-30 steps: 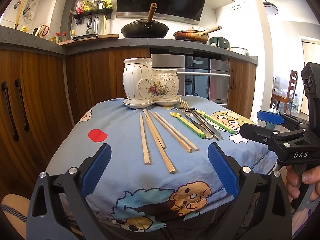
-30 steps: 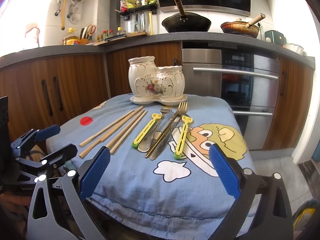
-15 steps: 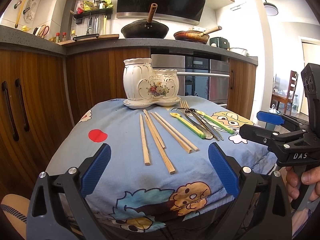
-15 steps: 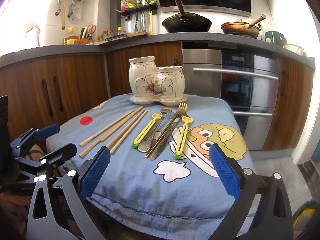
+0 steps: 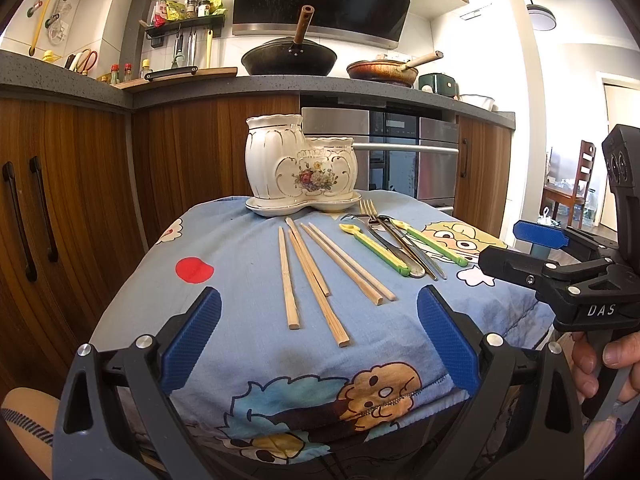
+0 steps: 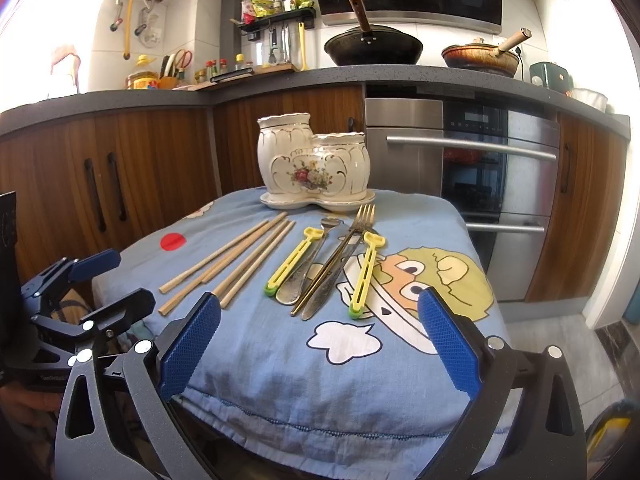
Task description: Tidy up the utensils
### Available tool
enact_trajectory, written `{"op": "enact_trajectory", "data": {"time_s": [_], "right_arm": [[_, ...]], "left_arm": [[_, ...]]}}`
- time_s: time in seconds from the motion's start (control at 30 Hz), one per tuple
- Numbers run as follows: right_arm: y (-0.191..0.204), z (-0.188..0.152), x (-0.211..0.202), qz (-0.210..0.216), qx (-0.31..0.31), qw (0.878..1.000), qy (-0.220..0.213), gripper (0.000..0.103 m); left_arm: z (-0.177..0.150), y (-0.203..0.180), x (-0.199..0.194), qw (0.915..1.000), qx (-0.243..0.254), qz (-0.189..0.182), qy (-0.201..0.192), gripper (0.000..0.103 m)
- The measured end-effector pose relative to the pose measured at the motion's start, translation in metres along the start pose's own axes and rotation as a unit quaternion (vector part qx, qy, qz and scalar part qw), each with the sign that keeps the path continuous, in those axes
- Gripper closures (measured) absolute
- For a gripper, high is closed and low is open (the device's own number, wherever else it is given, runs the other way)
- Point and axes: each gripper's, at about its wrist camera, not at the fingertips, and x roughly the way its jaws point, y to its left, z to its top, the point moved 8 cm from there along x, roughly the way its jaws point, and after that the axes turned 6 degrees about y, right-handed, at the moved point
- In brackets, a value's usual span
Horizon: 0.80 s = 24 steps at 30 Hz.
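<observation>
We see the utensils laid out on a blue cartoon-print cloth point(image 6: 360, 380) over the tabletop, all in front of the white ceramic holder point(image 6: 312, 164). Left to right from the holder's front: pale wooden chopsticks point(image 6: 232, 264) fanned in a loose row; a yellow-green slotted utensil point(image 6: 294, 260); a steel spoon point(image 6: 308, 264), fork point(image 6: 340, 252) and knife point(image 6: 332, 280) overlapping; a second yellow-green utensil point(image 6: 366, 272). The holder, gilt-edged with a floral motif, has two compartments on a tray; we cannot tell their contents. The left gripper point(image 5: 318, 346) and right gripper point(image 6: 318, 344) hover at the near cloth edge, fingers point(image 5: 192, 344) apart, empty. Nothing has shifted since the earlier frames.
</observation>
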Motion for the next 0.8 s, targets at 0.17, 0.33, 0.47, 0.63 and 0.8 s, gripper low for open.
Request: {"op": "enact_trajectory", "data": {"time_s": [0.17, 0.33, 0.47, 0.63, 0.8], "right_arm": [[-0.0001, -0.0002, 0.0003, -0.001, 0.000, 1.000, 0.000, 0.005], [-0.0002, -0.0008, 0.0009, 0.000, 0.000, 1.000, 0.000, 0.005], [-0.0009, -0.0004, 0.0006, 0.004, 0.005, 1.000, 0.002, 0.005], [-0.0062, 0.0001, 0.0021, 0.006, 0.025, 1.000, 0.012, 0.005], [-0.0076, -0.0012, 0.0051, 0.002, 0.027, 1.000, 0.012, 0.005]], "left_arm": [[-0.0005, 0.0001, 0.0004, 1.0000, 0.000, 0.000, 0.002, 0.006], [-0.0007, 0.0002, 0.0005, 1.0000, 0.000, 0.000, 0.002, 0.006], [-0.0011, 0.0004, 0.0005, 1.0000, 0.000, -0.001, 0.003, 0.006], [-0.0006, 0.0009, 0.0018, 1.0000, -0.001, 0.000, 0.005, 0.006], [0.0008, 0.0039, 0.0025, 0.9999, -0.003, 0.005, 0.009, 0.006]]}}
